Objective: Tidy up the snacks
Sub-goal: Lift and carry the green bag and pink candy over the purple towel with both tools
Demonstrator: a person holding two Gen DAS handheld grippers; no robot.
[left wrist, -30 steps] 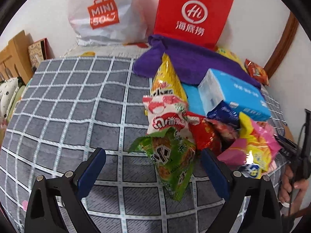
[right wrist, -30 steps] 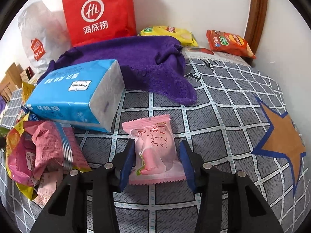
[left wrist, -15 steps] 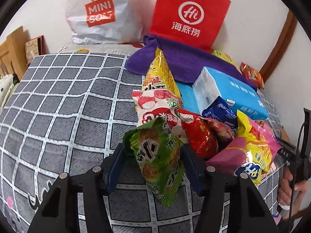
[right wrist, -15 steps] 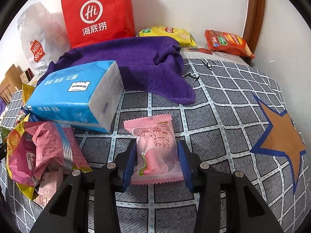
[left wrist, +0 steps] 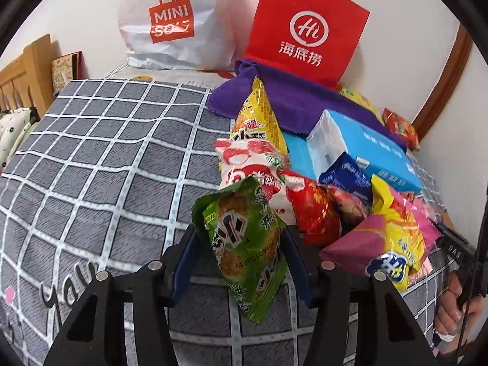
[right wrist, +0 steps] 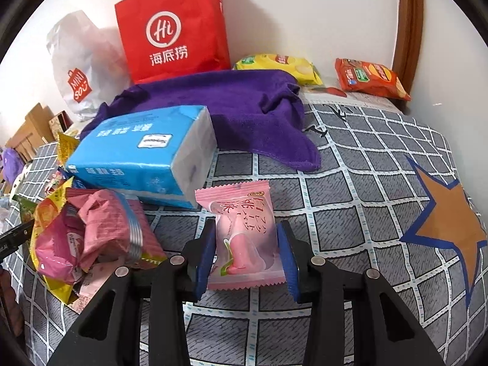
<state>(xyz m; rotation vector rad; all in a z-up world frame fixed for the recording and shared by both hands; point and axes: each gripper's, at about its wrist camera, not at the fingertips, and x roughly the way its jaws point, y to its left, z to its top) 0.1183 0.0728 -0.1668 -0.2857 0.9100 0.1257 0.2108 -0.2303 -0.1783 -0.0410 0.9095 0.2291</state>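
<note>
A green snack bag (left wrist: 241, 213) stands between the blue pads of my left gripper (left wrist: 238, 244). Its jaws are closing and the pads press its sides; its lower tip hangs just above the checked bedspread (left wrist: 106, 167). Behind it lies a pile of snack bags (left wrist: 311, 213) in red, yellow, pink and blue. In the right wrist view my right gripper (right wrist: 246, 228) is shut on a pink candy packet (right wrist: 241, 213), held upright over the bedspread. A heap of pink and yellow bags (right wrist: 85, 238) lies to its left.
A blue tissue pack (right wrist: 146, 152) and a purple towel (right wrist: 231, 106) lie behind the packets. A red paper bag (right wrist: 174, 27) and a white plastic bag (right wrist: 79, 70) stand against the wall. Yellow (right wrist: 280, 64) and orange (right wrist: 369, 77) chip bags lie far right. A person's hand (left wrist: 454, 305) shows at the right edge.
My left gripper went from wide open to closed on the green bag, which now stands more upright and lifted. The right gripper squeezed the pink packet slightly tighter and tipped it up.
</note>
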